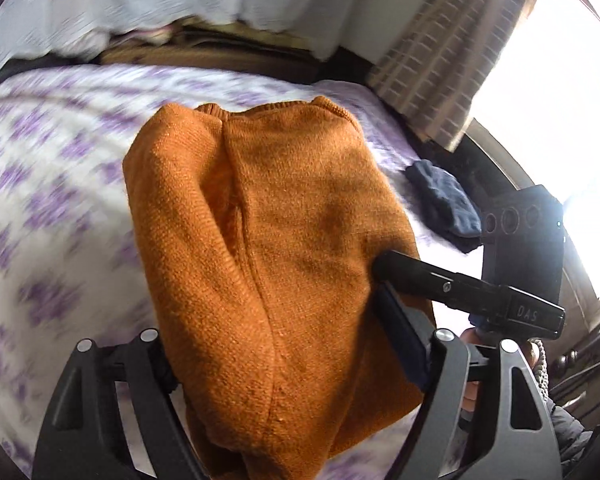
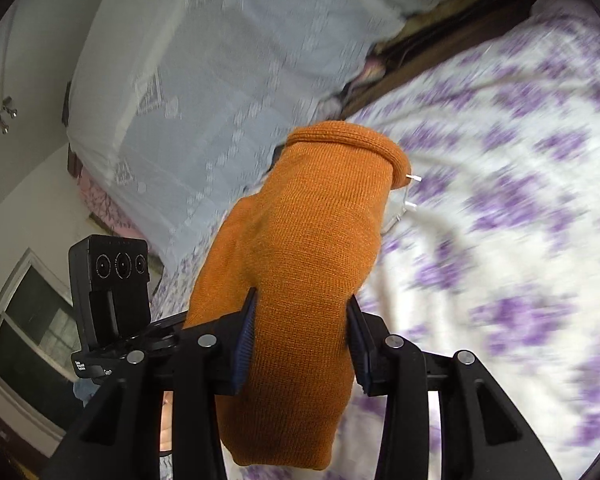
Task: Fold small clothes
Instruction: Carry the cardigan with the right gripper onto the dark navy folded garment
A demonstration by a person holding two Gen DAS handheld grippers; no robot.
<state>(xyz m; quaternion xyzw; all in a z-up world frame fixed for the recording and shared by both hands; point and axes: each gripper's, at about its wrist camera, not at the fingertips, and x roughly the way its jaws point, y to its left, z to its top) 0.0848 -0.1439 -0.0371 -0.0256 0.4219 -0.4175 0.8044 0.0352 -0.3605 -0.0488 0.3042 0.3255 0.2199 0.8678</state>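
Observation:
An orange knit sweater (image 1: 280, 200) hangs bunched above the bed, held from both sides. My left gripper (image 1: 276, 332) stands wide, with a thick bundle of the sweater filling its jaws. Its left finger is hidden under the cloth. The right gripper's black finger (image 1: 420, 276) reaches into the sweater's right side. In the right wrist view the sweater (image 2: 312, 220) drapes forward, its ribbed edge farthest away. My right gripper (image 2: 303, 300) is shut on it, with both blue pads (image 2: 244, 344) pressing the knit. The left gripper's camera block (image 2: 112, 280) shows at the left.
A white sheet with purple flowers (image 1: 60, 200) covers the bed (image 2: 500, 240) below. A dark blue cloth (image 1: 444, 204) lies near the bed's right edge. A checked curtain (image 1: 440, 60) and a bright window (image 1: 560, 100) are at the right. A pale lace cover (image 2: 220, 80) lies beyond the bed.

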